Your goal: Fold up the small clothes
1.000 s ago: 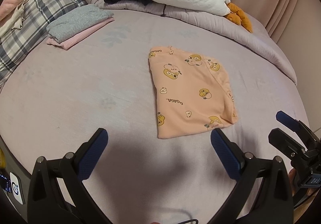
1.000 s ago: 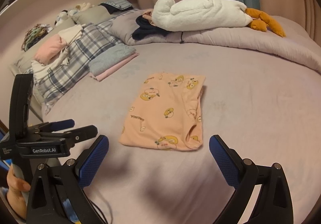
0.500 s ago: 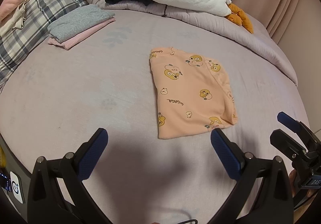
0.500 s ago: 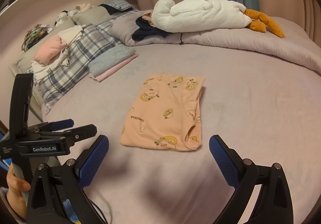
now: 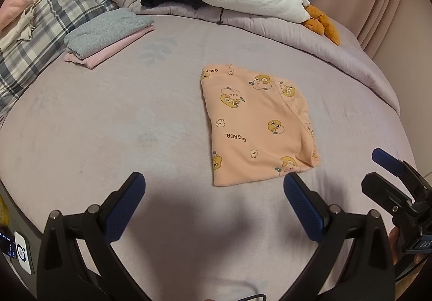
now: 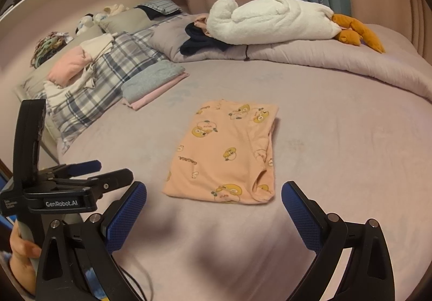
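A small peach garment with yellow duck prints (image 5: 256,123) lies folded flat in a rectangle on the lilac bed; it also shows in the right wrist view (image 6: 226,152). My left gripper (image 5: 213,193) is open and empty, held above the bed just short of the garment's near edge. My right gripper (image 6: 213,198) is open and empty, also just short of that near edge. The right gripper shows at the right edge of the left wrist view (image 5: 391,174), and the left gripper at the left of the right wrist view (image 6: 89,174).
A folded grey and pink stack (image 5: 108,34) lies at the far left of the bed (image 5: 108,117). A plaid blanket with loose clothes (image 6: 102,71) is at the left. A white plush goose (image 6: 270,20) and dark clothes (image 6: 199,44) rest on the rolled duvet at the back.
Both grippers stay open and nearly still. The views drift very slightly; the garment has not moved.
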The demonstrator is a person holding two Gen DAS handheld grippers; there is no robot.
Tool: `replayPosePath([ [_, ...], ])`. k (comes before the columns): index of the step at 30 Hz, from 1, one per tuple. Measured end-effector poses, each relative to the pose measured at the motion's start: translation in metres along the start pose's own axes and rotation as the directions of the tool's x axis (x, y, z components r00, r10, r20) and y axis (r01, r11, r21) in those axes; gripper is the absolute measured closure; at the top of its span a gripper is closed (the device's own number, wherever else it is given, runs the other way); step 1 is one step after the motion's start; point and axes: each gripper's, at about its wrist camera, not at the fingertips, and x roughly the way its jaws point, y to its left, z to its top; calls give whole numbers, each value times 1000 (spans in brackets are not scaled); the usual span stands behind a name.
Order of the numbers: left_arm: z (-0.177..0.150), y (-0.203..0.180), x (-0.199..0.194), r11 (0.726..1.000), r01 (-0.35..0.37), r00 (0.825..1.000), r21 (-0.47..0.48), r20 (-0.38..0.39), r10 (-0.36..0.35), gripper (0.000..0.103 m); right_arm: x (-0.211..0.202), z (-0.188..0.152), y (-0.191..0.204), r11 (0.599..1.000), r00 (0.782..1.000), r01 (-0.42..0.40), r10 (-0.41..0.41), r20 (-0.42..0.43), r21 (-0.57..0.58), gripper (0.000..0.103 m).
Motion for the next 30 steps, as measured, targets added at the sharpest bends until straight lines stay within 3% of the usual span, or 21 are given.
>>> replayPosePath([
  [30, -2, 4, -4, 999, -22, 1000, -29, 8, 23, 1, 4, 0, 6, 1000, 1000, -2, 2, -3, -8, 4],
])
